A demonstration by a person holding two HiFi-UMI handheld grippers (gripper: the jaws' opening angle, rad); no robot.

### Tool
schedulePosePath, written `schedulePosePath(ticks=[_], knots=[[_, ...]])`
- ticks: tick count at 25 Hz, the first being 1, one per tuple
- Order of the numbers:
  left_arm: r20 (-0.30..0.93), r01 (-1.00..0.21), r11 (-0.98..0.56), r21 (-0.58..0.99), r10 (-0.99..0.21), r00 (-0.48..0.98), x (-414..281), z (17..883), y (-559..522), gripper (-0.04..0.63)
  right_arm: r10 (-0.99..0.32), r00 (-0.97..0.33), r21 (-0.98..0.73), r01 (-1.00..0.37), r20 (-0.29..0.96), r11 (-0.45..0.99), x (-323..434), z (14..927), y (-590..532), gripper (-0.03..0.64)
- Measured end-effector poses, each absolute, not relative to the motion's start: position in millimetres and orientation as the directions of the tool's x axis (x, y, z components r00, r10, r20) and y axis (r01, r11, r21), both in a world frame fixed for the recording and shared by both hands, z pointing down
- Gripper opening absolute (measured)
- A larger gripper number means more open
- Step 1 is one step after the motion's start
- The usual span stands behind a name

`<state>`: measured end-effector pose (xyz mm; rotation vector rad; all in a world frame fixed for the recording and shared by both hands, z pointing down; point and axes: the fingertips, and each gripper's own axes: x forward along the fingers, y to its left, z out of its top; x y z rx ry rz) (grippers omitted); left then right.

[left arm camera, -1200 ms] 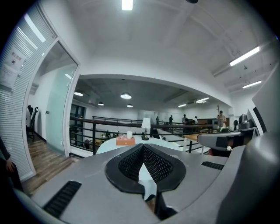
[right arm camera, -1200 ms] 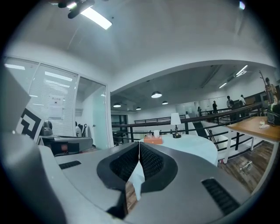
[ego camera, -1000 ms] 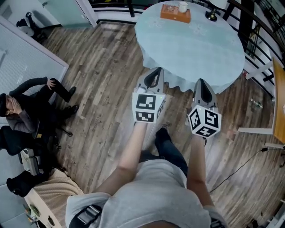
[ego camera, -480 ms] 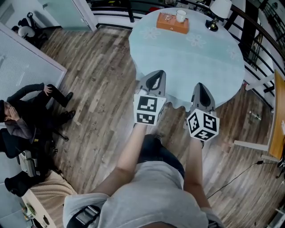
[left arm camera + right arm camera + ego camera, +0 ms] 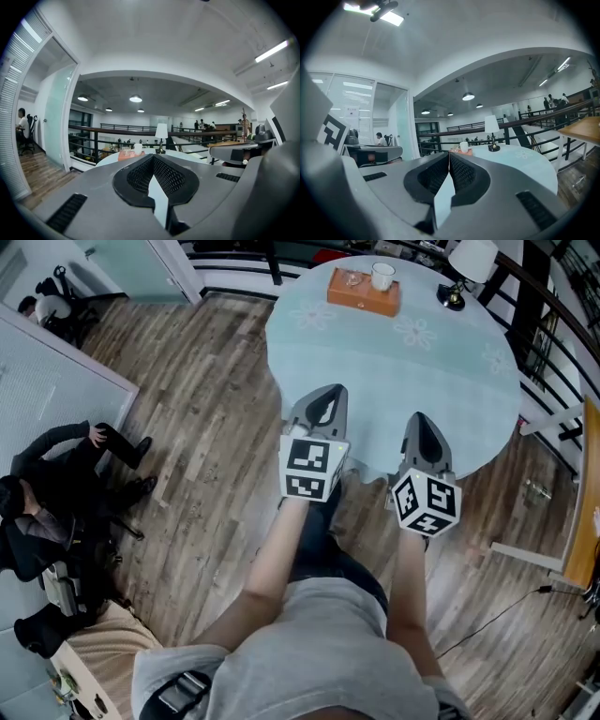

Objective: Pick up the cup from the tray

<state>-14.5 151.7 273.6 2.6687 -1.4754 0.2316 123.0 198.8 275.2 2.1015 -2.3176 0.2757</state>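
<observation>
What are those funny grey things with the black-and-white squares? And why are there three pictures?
They are grabbing tools, one in each of a person's hands: the left gripper and the right gripper. One picture comes from a camera on the person's head, looking down. The other two come from small cameras riding on each tool, looking forward. Ahead stands a round table with a lamp and an orange tray; a white cup and a glass stand on the tray. Both tools are shut and hold nothing.
</observation>
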Motion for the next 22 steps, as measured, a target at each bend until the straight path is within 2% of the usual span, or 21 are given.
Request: schedulePosePath(ticks=[22], knots=[[0.179, -0.84, -0.54, 0.051, -0.822, 0.54, -7, 275, -97, 0.008, -0.977, -0.112, -0.11, -0.989, 0.18, 0.093, 130, 285, -43, 0.008]])
